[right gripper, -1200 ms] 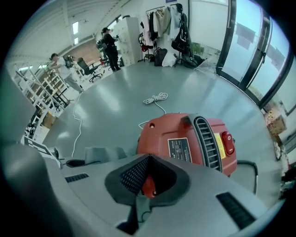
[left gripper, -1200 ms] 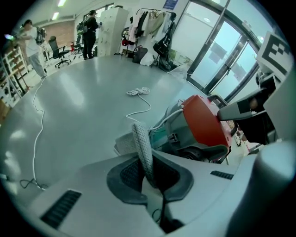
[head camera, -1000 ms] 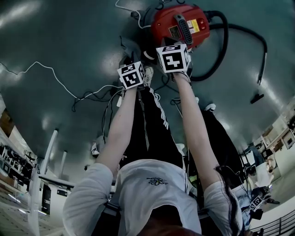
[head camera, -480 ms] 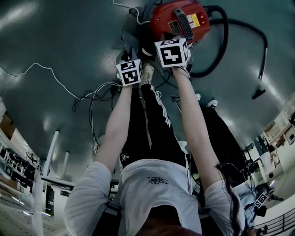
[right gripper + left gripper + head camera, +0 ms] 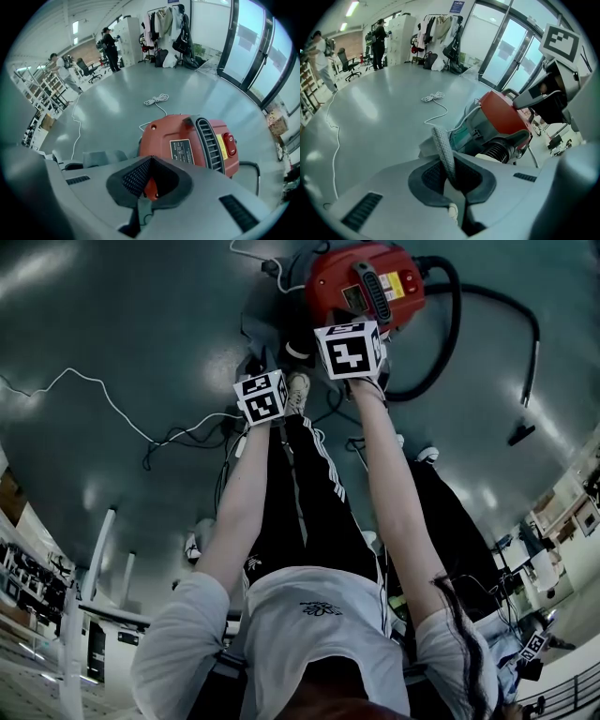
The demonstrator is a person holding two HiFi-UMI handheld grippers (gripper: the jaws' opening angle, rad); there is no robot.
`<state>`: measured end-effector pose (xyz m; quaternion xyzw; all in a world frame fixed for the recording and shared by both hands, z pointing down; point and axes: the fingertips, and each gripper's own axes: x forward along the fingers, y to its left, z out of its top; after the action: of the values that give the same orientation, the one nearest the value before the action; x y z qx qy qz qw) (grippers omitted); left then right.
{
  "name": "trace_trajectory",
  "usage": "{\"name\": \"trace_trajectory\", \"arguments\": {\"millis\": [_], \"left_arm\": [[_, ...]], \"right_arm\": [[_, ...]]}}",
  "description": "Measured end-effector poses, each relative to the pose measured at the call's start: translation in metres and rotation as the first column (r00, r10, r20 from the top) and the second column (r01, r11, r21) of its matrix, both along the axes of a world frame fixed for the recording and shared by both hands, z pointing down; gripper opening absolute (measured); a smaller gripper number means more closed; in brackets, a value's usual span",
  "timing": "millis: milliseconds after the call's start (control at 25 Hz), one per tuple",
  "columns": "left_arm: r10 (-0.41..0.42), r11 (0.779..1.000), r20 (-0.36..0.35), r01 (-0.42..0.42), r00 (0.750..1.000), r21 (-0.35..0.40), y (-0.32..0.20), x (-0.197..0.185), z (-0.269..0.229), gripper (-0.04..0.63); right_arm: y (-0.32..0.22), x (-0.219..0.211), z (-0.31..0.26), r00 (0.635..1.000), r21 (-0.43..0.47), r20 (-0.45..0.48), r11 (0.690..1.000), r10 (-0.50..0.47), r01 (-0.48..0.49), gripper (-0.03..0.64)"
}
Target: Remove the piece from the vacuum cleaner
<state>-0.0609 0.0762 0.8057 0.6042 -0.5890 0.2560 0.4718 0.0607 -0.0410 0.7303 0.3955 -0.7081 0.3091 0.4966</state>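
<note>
The red vacuum cleaner stands on the grey floor just beyond both grippers, and its black hose loops off to the right. My left gripper is shut on a thin grey dotted strip that sticks up out of its jaws beside the vacuum's grey-green side. A grey flap lies at the vacuum's left. The right gripper is shut, its tips right at the red body. I cannot tell whether they pinch it. In the head view only the marker cubes show, left and right.
A white cable snakes over the floor at the left, and a coil of it lies beyond the vacuum. The hose's nozzle rests at the right. People, a clothes rack and glass doors stand far back.
Both grippers have only shifted slightly in front of the vacuum. The left keeps its hold on the grey strip, and the right stays shut.
</note>
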Motion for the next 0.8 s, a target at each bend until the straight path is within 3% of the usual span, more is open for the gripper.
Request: {"name": "trace_trajectory", "arguments": {"millis": [160, 320, 480, 800], "left_arm": [[0.028, 0.999, 0.016, -0.027, 0.999, -0.020, 0.008, -0.001, 0.007, 0.015], [-0.003, 0.988, 0.110, 0.020, 0.994, -0.153, 0.069, -0.051, 0.021, 0.015], [0.042, 0.995, 0.147, -0.028, 0.988, -0.098, 0.088, -0.074, -0.009, 0.015], [0.099, 0.995, 0.154, -0.103, 0.983, 0.017, 0.031, -0.063, -0.083, 0.015]], "right_arm": [[0.003, 0.002, 0.002, 1.000, -0.002, -0.008, 1.000, -0.001, 0.001, 0.012], [0.004, 0.000, 0.004, 1.000, -0.009, -0.002, 1.000, 0.000, 0.000, 0.012], [0.004, 0.005, 0.005, 0.999, 0.004, -0.030, 1.000, -0.021, 0.021, 0.012], [0.012, 0.018, -0.009, 0.998, -0.063, -0.056, 0.997, 0.043, -0.046, 0.012]]}}
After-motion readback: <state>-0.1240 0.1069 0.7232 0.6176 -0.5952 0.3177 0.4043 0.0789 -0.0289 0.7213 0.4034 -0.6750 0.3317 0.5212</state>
